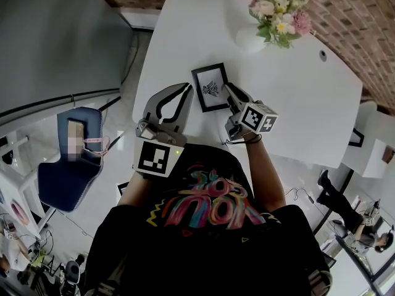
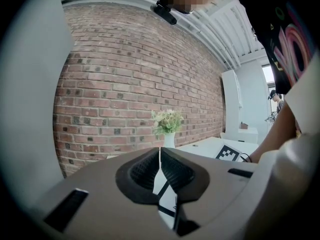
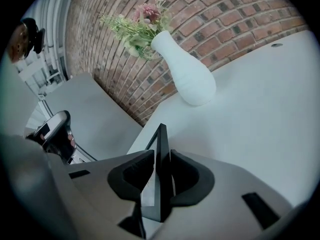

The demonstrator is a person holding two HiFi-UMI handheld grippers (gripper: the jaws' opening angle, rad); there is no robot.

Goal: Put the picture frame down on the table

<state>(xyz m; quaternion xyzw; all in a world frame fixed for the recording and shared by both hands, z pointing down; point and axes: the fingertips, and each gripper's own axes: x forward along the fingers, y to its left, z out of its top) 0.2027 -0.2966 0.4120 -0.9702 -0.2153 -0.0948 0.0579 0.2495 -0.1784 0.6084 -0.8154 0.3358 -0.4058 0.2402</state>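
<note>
The right tool (image 1: 229, 92) hides part of the picture frame's (image 1: 208, 88) edge

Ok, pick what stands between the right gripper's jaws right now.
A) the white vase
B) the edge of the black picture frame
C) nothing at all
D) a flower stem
B: in the right gripper view the thin black edge of the picture frame stands between the jaws of the right gripper.
</note>
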